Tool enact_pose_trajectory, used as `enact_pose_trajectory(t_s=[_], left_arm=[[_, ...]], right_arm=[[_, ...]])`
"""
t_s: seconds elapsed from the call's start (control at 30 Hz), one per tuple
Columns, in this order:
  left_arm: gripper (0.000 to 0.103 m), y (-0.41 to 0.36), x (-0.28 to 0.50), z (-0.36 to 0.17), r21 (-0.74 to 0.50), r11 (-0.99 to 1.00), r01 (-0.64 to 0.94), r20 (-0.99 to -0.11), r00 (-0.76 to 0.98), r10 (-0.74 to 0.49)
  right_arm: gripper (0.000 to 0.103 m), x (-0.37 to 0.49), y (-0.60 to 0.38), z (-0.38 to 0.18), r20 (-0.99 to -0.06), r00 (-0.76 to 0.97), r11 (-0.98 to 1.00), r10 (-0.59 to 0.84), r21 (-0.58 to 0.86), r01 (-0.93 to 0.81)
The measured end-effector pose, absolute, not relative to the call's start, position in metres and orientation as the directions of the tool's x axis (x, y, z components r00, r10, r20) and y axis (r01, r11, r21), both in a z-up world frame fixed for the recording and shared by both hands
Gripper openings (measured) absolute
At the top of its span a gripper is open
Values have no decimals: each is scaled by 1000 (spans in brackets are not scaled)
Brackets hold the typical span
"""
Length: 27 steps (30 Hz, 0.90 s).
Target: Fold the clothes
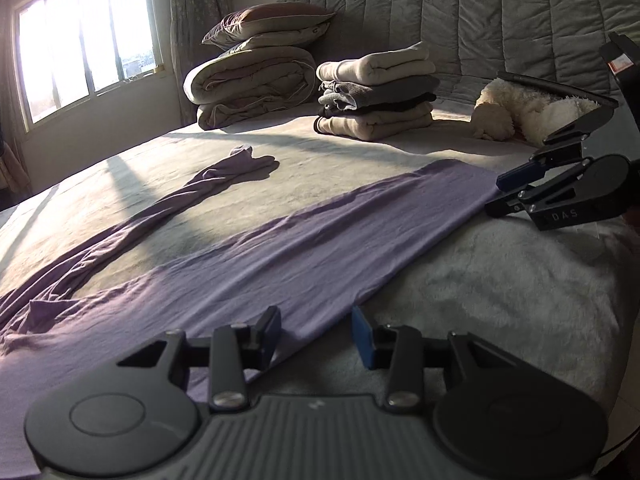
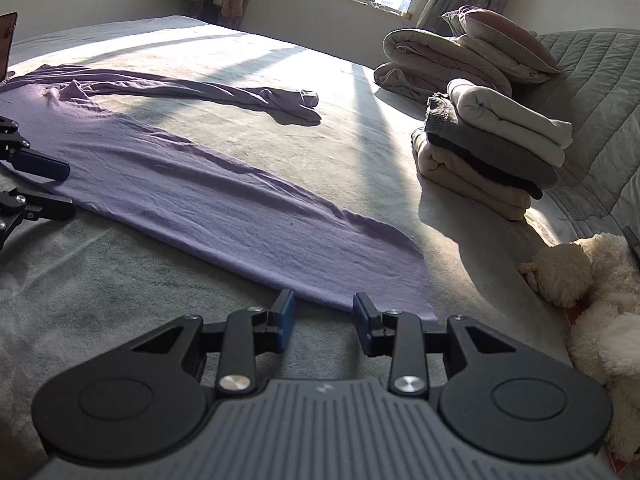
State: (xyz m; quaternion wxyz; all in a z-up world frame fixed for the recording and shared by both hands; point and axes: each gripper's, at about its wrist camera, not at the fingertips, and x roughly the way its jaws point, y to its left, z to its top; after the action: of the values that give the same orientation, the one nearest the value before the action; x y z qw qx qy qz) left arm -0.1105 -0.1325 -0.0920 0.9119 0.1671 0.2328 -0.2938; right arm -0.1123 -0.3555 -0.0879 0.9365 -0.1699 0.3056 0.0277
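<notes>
Fingers (image 1: 360, 336) of both our grippers stand spread, one at each end of the purple garment's (image 1: 304, 240) near edge, its long axis running between them.

Left gripper (image 1: 316, 334) and right gripper (image 2: 325, 316) are both held low and level, fingers (image 2: 285, 312) spread apart and gripping nothing, each at the garment's near edge.

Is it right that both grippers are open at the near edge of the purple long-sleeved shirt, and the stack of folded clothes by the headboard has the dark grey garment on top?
Not quite. The right wrist view shows a cream folded garment on top of the stack of folded clothes; the dark grey one lies under it. The rest holds: left gripper and right gripper are open at the purple long-sleeved shirt.
</notes>
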Motion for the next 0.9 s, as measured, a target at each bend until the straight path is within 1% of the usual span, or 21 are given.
enact_pose_trajectory(t_s=[0.03,0.1,0.17,0.2,0.3,0.33,0.37,0.4,0.47,0.77,0.9], left_arm=[[33,-137,-110,-92,175,765,620,-524,716,-460],[18,-148,-110,-93,199,747,634,-529,711,-463],[11,-157,-112,-94,225,734,641,-531,712,-459],[8,-160,-112,-94,235,729,643,-532,713,-457],[2,-165,-110,-93,237,725,647,-539,708,-456],[1,-167,-109,-92,233,725,648,-541,706,-457],[1,-167,-109,-92,230,725,649,-542,704,-458],[1,-167,-109,-91,227,726,649,-543,703,-459],[0,-166,-109,-90,218,726,653,-544,698,-465],[0,-162,-118,-85,177,702,690,-558,658,-506],[1,-163,-120,-90,213,675,707,-563,653,-506]], right_arm=[[36,-112,-357,-89,-577,815,938,-59,-312,-153],[36,-111,-359,-92,-567,820,930,-78,-338,-145],[32,-109,-361,-94,-557,824,922,-99,-363,-135],[32,-108,-362,-95,-554,826,919,-106,-372,-132],[31,-105,-363,-97,-541,830,903,-132,-411,-125],[29,-104,-362,-99,-536,832,894,-144,-431,-124],[19,-102,-362,-100,-533,832,884,-155,-450,-124],[7,-102,-361,-102,-532,830,873,-166,-470,-127],[1,-103,-359,-105,-523,831,850,-192,-512,-126],[0,-118,-362,-96,-527,819,823,-227,-553,-128],[0,-119,-361,-101,-543,806,802,-234,-576,-155]])
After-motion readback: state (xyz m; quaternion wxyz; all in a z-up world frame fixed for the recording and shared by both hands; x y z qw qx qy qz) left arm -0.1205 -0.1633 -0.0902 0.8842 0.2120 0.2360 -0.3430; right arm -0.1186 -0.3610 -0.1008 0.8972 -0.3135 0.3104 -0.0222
